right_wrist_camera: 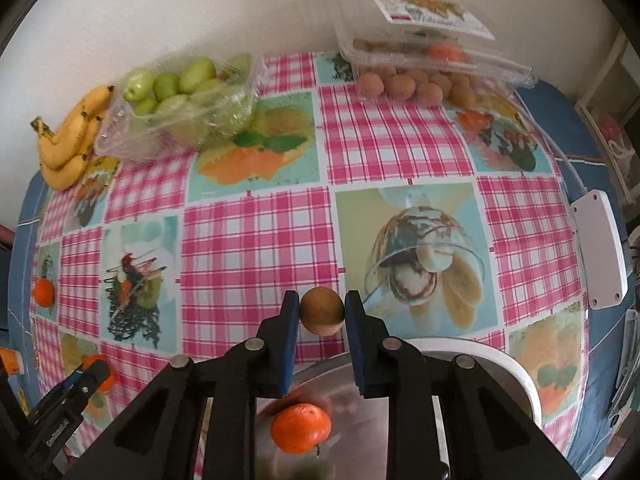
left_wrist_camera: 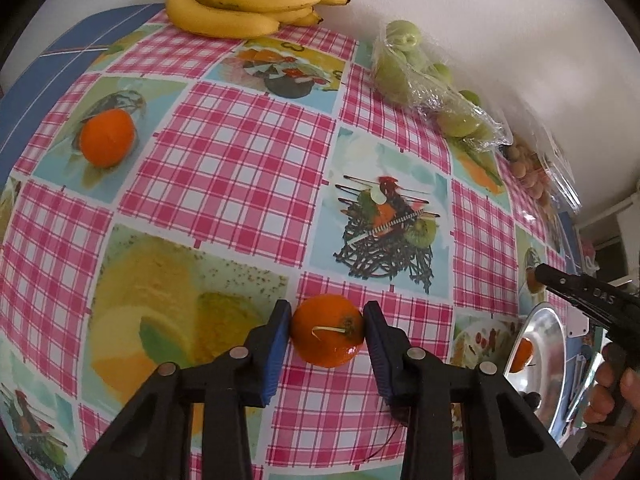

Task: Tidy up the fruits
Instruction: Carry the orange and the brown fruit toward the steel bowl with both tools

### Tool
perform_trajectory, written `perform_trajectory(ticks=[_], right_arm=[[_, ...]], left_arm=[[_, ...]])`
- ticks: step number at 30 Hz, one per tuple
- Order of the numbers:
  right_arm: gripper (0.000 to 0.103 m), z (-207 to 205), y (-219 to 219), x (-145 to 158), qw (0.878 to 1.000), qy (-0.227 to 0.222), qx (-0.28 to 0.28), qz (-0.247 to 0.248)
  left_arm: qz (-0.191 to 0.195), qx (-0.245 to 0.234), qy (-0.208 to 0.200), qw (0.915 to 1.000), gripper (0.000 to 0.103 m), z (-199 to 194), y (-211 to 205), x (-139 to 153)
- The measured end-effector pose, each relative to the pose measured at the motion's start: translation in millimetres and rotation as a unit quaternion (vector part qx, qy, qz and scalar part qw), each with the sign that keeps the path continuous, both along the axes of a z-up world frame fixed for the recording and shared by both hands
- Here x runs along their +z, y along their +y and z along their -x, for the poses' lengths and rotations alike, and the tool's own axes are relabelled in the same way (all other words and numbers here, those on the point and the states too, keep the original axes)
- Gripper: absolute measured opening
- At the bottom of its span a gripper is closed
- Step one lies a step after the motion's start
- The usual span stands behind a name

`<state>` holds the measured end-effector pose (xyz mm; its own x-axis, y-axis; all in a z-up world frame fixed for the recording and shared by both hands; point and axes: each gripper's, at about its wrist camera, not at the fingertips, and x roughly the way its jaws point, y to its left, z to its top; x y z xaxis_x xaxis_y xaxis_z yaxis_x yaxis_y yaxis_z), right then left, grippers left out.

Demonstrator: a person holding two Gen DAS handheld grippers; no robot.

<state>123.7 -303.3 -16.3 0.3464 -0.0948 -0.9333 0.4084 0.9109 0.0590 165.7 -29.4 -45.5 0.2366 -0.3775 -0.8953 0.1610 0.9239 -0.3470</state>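
Fruits lie scattered over the checked pink-and-picture cloth of the worktop (left_wrist_camera: 224, 168): at far left a loose round orange mandarin (left_wrist_camera: 106, 137), then the yellow banana bunch (left_wrist_camera: 244, 0) and the clear bag of green fruits (left_wrist_camera: 424, 84) along the wall. Left claw (left_wrist_camera: 327, 334) pinches a second orange mandarin (left_wrist_camera: 327, 336) that rests on the cloth; lifting it toward the shiny round metal plate (right_wrist_camera: 360, 420) looks next. Right claw (right_wrist_camera: 322, 312) pinches a small brown round fruit (right_wrist_camera: 322, 311) above the plate's far rim, where one mandarin (right_wrist_camera: 301, 429) already lies. It seems ready for placing.
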Motion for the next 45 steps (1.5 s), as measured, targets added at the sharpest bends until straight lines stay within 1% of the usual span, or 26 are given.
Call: perform_trajectory(ticks=[6,13,15,20,25,27,30,32,37,41,45], right_arm=[[0.024,15.5,14.6,24.1,1.000,-0.028,0.011,-0.001],[0.024,34.5,42.7,44.7,0.998,-0.054,0.028,0.021],[0.024,39.6,50.4,45.1,0.998,-0.058,0.029,0.022],[0.024,53.9,65.7,40.9,0.997,-0.071,0.021,-0.001],[0.024,67.9,77.0,33.6,0.997,-0.074,0.017,-0.009],[0.024,73.6,79.1,34.0,0.997,-0.076,0.014,-0.010],[0.024,83.4,82.3,36.8,0.997,-0.078,0.008,0.003],[0.024,89.2,82.0,37.8,0.997,-0.082,0.003,0.000],[0.024,105.4,80.7,39.4,0.996,-0.085,-0.011,0.007],[0.024,115.8,70.3,42.8,0.995,-0.093,-0.026,0.005],[0.024,127.6,53.4,48.1,0.993,-0.105,-0.049,0.005]], left_arm=[[0.006,0.001,-0.009,0.9999,0.039,3.9,0.2,12.2],[0.012,-0.001,-0.022,0.9997,0.039,10.3,1.6,27.5],[0.013,-0.002,-0.022,0.9997,0.039,11.9,3.2,31.1],[0.018,-0.003,-0.026,0.9995,0.039,17.2,5.5,39.6],[0.023,-0.002,-0.034,0.9991,0.039,23.0,5.3,50.4],[0.023,-0.004,-0.038,0.9990,0.039,25.1,4.6,54.4],[0.021,-0.011,-0.044,0.9988,0.039,29.2,-0.5,59.8],[0.019,-0.015,-0.046,0.9986,0.039,32.0,-4.5,61.5],[0.011,-0.037,-0.053,0.9979,0.039,41.0,-19.8,67.2],[0.000,-0.058,-0.063,0.9963,0.039,51.2,-36.0,71.9],[-0.003,-0.079,-0.070,0.9944,0.039,59.9,-50.6,75.5]])
